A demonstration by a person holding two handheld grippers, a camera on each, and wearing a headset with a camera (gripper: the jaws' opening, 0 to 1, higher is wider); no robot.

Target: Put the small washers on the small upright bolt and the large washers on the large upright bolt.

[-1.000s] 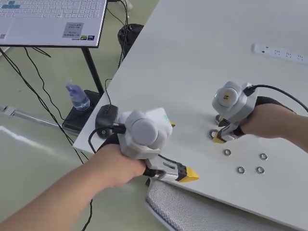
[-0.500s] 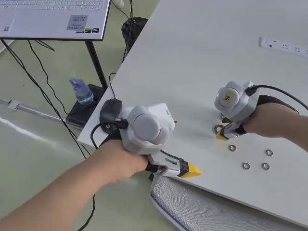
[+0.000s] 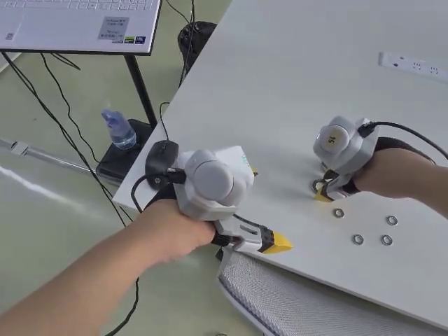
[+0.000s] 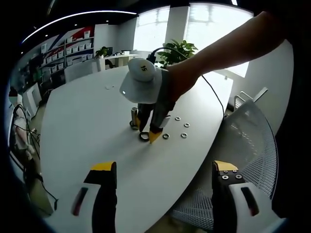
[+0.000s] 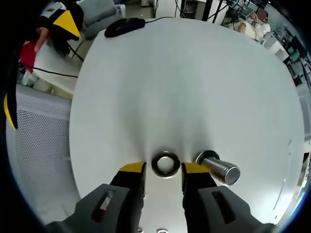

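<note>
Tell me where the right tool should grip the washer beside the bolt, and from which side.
Pinch the washer across its outer rim, from above. It lies flat and thin on the table, so likely only opposite edges offer purchase. The right tool straddles it, open; the bolt stands beside one jaw, so steer clear.

A washer [image 5: 165,164] lies on the table [image 5: 184,73] just beside the upright bolt [image 5: 221,171]

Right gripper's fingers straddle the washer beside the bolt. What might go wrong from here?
The washer lies flat between the right gripper's fingers, so a pinch may skid it away instead of lifting it. The upright bolt stands close beside one finger; a sideways nudge might tip it.
</note>
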